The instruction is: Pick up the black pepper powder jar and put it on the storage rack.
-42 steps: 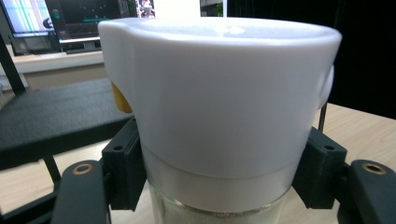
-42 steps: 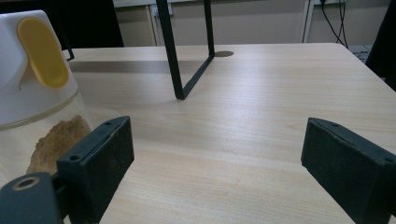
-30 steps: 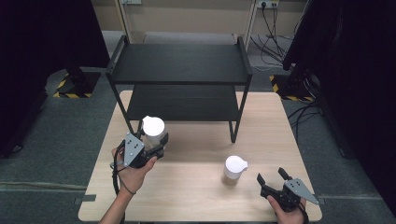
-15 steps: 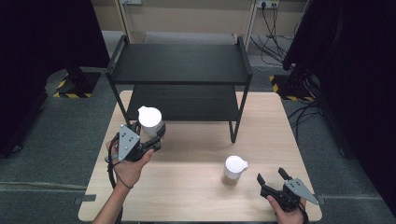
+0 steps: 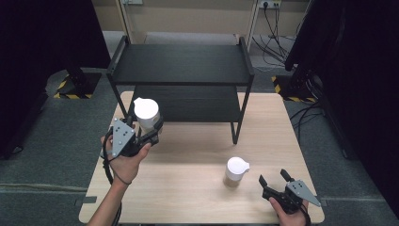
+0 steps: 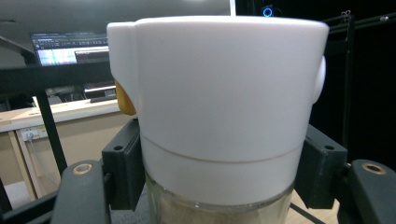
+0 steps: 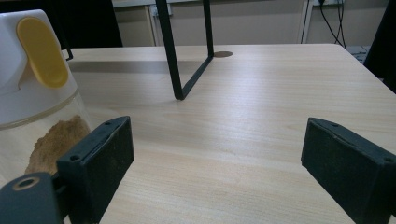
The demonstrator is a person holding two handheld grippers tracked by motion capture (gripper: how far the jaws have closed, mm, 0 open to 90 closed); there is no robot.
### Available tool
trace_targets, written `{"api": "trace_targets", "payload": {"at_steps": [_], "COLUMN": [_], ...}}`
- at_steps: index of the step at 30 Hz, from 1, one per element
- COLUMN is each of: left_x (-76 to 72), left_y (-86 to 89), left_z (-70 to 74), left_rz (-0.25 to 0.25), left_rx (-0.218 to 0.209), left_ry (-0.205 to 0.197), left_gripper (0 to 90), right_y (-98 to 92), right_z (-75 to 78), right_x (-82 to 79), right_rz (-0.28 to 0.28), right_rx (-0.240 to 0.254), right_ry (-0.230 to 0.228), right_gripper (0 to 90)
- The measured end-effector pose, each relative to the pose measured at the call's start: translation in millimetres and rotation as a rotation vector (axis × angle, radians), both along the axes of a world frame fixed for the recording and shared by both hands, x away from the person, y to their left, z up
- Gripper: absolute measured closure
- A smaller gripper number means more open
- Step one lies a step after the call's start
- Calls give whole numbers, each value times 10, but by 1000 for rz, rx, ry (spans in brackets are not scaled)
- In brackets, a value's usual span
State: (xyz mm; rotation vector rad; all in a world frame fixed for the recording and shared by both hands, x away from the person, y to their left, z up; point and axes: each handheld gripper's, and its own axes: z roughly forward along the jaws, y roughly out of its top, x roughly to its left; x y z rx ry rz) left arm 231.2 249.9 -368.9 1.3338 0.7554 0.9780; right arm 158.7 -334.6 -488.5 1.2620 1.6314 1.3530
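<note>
A: Item one, the left tongs [image 5: 151, 132]. Condition?

B: Black, blocky jaws with flat matte pads [image 6: 122, 165], pinching a jar [image 5: 147, 114] from both sides. A grey three-cornered plate sits on top of the body, and a dark cable loops under the hand [image 5: 123, 162].

A: The jar itself?

B: Clear glass cylinder, a tan powder inside, under a tall smooth white plastic cap with a small yellow tab at one side. The pads press at the seam where cap meets glass. It is held off the table [image 5: 197, 197], upright, near the left front leg of the shelf [image 5: 181, 63].

A: Item two, the right tongs [image 5: 273, 179].

B: Same make, jaws spread wide with bare wood between them. They sit at the near right corner of the table, in the right hand [image 5: 289, 212].

A: Anything close by?

B: A second jar [image 5: 235, 172], same white cap and a yellow oval flap, powder heaped low behind the glass. It stands on the table just beside the right tongs, off their left jaw, not gripped.

A: Surroundings?

B: Table of pale wood with fine straight grain, satin finish. Shelf of black metal, two flat tiers on thin square legs, standing at the far half of the table. Grey carpet on the floor around it.
</note>
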Motion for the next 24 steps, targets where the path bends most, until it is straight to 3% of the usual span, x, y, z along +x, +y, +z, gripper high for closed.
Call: {"api": "trace_targets", "payload": {"at_steps": [24], "left_x": [60], "left_y": [15], "left_z": [382], "left_rz": [48], "left_rx": [-37], "left_ry": [-74], "left_gripper": [307], "right_y": [0], "right_z": [-1], "right_x": [-3], "right_rz": [1], "right_rx": [1], "right_ry": [-1], "right_gripper": [97]}}
